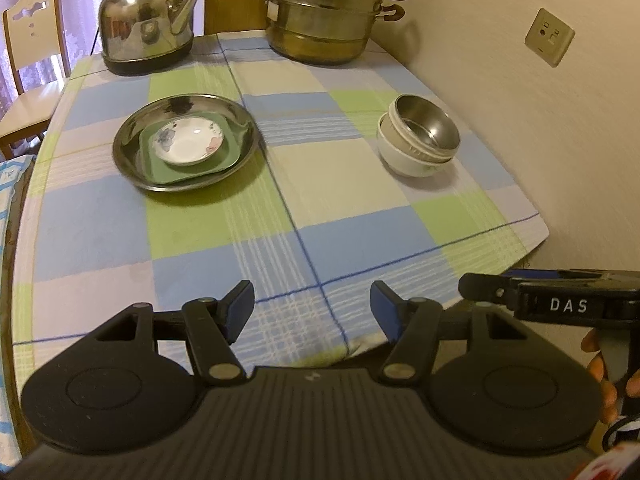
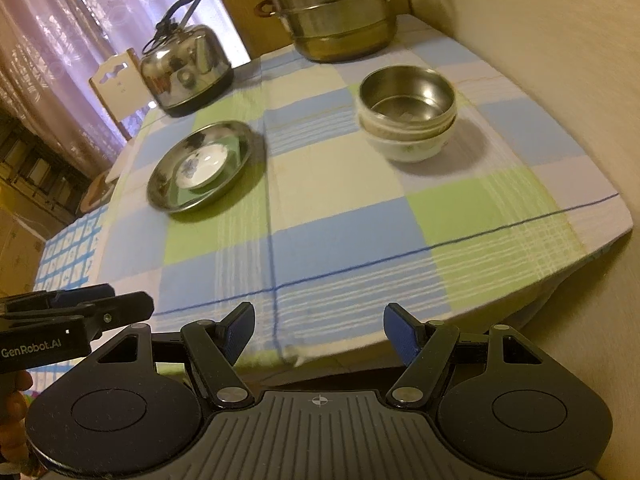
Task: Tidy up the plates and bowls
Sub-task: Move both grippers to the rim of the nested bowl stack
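Observation:
A round steel plate (image 1: pixel 132 160) lies on the checked tablecloth at mid left. It holds a green square plate (image 1: pixel 160 170), and a small white flowered dish (image 1: pixel 188 140) sits on that. The same stack shows in the right wrist view (image 2: pixel 168 196). At the right a steel bowl (image 1: pixel 424 128) is nested in white bowls (image 1: pixel 404 162), also in the right wrist view (image 2: pixel 408 98). My left gripper (image 1: pixel 312 308) is open and empty above the table's near edge. My right gripper (image 2: pixel 319 330) is open and empty beside it.
A steel kettle (image 1: pixel 146 20) and a stacked steel steamer pot (image 1: pixel 324 12) stand at the table's back edge. A wall (image 1: pixel 520 80) with sockets runs along the right side. A wooden chair (image 1: pixel 32 60) stands at the far left.

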Motion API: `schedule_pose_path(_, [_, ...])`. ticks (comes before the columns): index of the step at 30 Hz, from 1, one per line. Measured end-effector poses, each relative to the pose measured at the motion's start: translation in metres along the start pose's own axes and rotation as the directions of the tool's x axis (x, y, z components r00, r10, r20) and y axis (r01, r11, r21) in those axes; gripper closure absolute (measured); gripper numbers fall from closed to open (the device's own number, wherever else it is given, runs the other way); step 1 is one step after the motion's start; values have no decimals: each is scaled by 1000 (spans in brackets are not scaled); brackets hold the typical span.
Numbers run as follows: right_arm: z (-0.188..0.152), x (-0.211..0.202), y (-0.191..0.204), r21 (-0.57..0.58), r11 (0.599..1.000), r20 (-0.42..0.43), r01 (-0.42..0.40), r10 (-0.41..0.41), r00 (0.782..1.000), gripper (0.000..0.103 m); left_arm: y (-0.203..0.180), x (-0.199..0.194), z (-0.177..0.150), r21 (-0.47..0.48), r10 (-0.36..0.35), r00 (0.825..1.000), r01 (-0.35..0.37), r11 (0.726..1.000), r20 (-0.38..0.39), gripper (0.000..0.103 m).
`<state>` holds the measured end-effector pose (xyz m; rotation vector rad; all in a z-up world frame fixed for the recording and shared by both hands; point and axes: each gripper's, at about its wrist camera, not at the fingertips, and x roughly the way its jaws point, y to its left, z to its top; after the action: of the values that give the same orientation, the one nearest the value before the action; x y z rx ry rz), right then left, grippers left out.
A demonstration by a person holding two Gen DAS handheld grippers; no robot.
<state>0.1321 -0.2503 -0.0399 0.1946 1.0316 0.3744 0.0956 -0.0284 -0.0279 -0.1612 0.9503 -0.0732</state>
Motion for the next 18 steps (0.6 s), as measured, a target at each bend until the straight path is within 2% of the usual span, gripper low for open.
schedule_pose_path(6, [35, 7, -35, 12, 999, 27, 36, -37, 999, 32, -22, 29, 30, 5, -11, 1000, 11, 1000, 9, 41])
schedule_pose_path(14, [96, 29, -87, 16, 998, 65, 69, -70, 995, 32, -65, 84, 87, 10, -32, 999, 32, 999, 28, 41])
schedule_pose_path(18, [127, 45, -112, 18, 998, 83, 68, -69, 994, 32, -84, 112, 113, 1, -29, 999, 29, 1000, 43, 37])
